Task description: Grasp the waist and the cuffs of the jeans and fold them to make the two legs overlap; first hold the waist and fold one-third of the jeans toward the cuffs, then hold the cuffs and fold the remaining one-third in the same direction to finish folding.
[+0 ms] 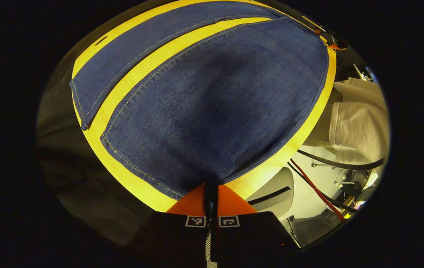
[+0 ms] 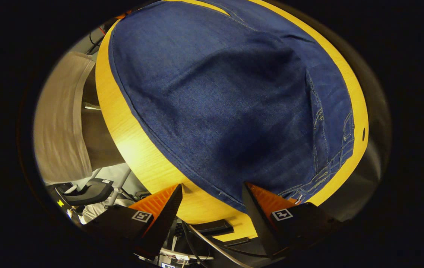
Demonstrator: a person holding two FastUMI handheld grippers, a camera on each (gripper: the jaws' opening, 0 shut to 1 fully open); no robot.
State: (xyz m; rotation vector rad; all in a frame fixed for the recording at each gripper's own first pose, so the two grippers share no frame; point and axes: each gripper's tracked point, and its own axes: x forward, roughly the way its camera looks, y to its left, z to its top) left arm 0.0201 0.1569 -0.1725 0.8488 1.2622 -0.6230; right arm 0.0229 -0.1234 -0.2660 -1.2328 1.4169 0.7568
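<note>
Closest to the left gripper (image 1: 211, 208), its two fingers are pressed together on the hem of one leg of the dark blue denim jeans (image 1: 212, 111), so the cuff is pinched, ready to be lifted. Ahead of these fingers the cloth lies flat on the yellow wooden worktop (image 1: 130, 80), with the second leg beyond it, separated by a strip of bare wood. The right gripper (image 2: 212, 208) has its fingers spread apart, one at each side of the near edge by the waist; they hold nothing yet. I judge the legs are not overlapped so far.
</note>
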